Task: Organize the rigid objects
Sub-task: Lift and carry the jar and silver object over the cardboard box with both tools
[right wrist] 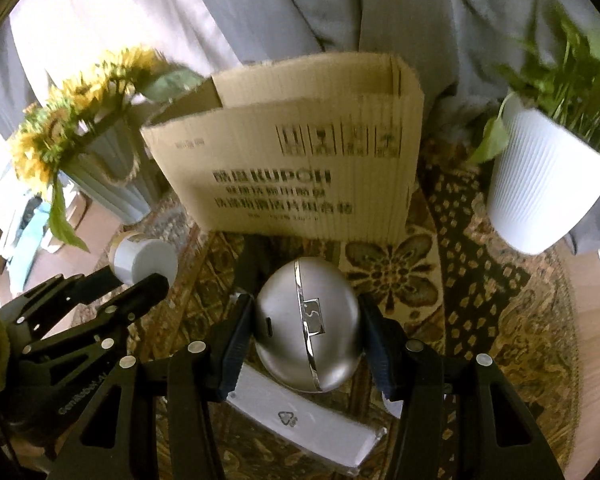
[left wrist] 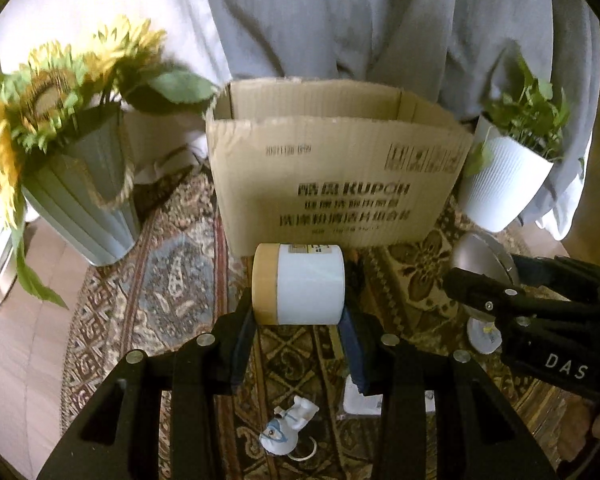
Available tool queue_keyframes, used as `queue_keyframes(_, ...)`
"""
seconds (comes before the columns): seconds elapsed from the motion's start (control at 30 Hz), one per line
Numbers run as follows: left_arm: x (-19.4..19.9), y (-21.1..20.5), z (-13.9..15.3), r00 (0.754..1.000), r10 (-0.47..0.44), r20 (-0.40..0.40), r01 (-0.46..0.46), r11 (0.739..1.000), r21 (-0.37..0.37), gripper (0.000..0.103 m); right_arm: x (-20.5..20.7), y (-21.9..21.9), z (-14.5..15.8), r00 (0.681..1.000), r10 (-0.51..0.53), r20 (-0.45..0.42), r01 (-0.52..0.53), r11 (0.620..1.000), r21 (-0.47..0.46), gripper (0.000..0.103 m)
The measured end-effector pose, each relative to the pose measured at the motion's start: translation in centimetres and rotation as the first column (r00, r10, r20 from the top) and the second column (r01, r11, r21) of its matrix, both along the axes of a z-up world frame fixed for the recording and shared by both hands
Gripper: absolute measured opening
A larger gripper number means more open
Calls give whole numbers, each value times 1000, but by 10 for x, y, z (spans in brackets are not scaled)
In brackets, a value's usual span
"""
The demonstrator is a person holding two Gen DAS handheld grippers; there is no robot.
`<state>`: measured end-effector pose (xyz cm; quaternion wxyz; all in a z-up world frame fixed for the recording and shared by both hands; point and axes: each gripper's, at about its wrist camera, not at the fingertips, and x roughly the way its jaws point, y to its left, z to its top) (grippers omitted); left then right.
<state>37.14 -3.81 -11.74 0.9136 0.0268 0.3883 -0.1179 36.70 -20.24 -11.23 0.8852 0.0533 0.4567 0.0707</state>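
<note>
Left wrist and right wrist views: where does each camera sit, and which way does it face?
Left wrist: on the left gripper, facing the cardboard box; its fingers clamp the tape roll, right gripper alongside.
Right wrist: on the right gripper, facing that box; its fingers clamp the silver ball, left gripper alongside.
Shared: box, sunflowers, white plant pot, rug.

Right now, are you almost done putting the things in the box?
Not yet. The inside of the cardboard box is hidden, so nothing shows as done. In hand: the left gripper clamps a tape roll, the right gripper a silver ball. Left on the rug: figurine, white flat box.
</note>
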Motion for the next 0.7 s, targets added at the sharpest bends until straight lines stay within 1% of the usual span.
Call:
queue_keyframes(0.3,1,-1,30,997,-7,79,8,1000,-16,40,0,3,31,996,-6,90,6,1000,2,53)
queue_keyframes(0.7,12,-5,65,983,-20,184,22,1000,-11,40,7,-1,64,983,-20,181,16,1000,25,53)
